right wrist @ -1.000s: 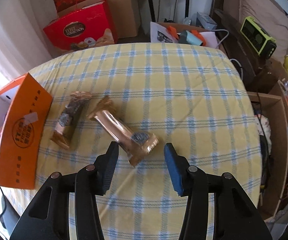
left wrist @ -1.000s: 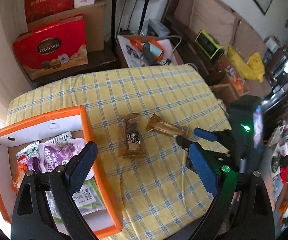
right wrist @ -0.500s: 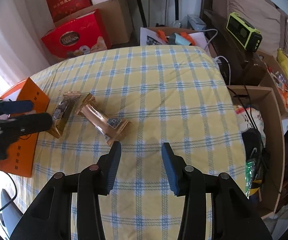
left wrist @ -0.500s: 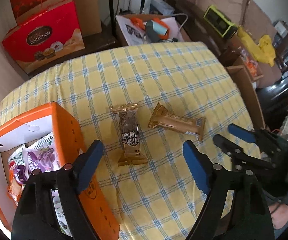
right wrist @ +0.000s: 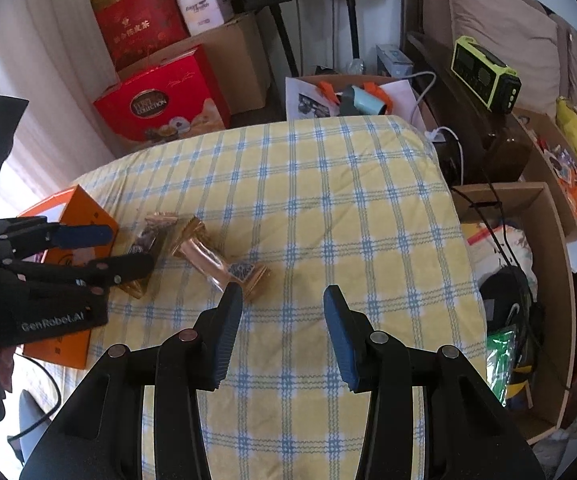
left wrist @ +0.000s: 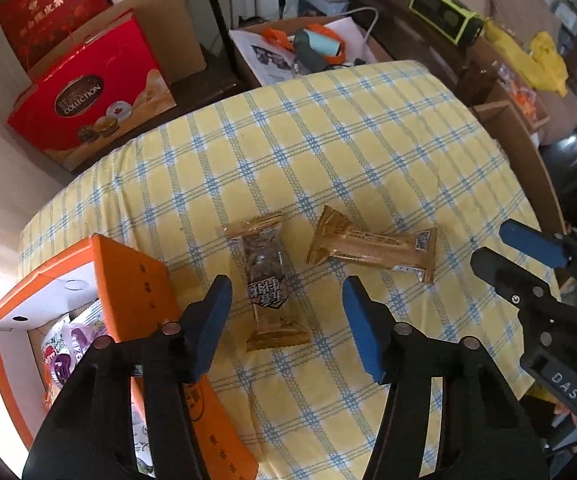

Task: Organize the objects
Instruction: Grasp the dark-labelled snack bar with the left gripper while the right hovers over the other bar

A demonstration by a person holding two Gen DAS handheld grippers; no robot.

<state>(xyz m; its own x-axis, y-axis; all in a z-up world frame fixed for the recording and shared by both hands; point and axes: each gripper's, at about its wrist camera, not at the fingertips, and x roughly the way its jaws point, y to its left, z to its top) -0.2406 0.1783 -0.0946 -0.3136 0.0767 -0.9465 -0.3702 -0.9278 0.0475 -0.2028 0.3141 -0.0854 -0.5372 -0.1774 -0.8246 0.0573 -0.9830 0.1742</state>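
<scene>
The surface (left wrist: 328,152) with the yellow checked cloth carries an orange box (left wrist: 136,280) at its left edge, and this box already holds several snack packets (left wrist: 64,356). Just right of the box lies a dark nut bar (left wrist: 270,280), and further right of it a golden wafer bar (left wrist: 372,246); both are not yet put away. The left tongs (left wrist: 284,320) are closing around the nut bar, the pads not yet touching it. The right tongs (right wrist: 282,332), half open and empty, hang well right of the box
</scene>
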